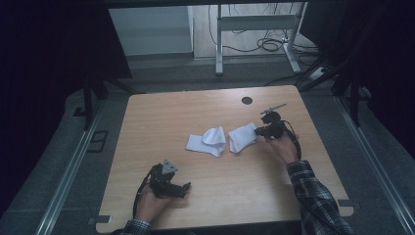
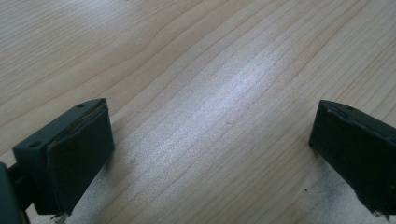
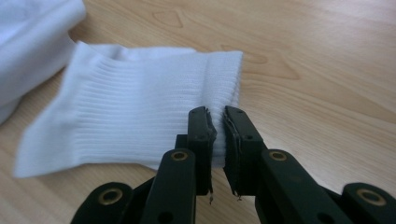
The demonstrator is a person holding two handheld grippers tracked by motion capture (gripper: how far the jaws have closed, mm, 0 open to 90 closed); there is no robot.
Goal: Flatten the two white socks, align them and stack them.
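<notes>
Two white socks are counted on the wooden bench [image 1: 147,122], lying side by side near its middle. The right sock [image 1: 241,137] is pinched at its ribbed cuff edge by the right claw [image 3: 218,135], whose jaws are closed onto the fabric. The left sock [image 1: 206,142] lies untouched just beside it. The left claw [image 2: 210,154] is held wide open and empty over bare wood at the near left.

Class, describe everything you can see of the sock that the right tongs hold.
The sock is white, ribbed knit at the cuff, soft-looking and slightly rumpled. It lies on the wooden table, right of a second white sock; whether they touch is unclear. The right tongs are shut on its cuff edge.
</notes>
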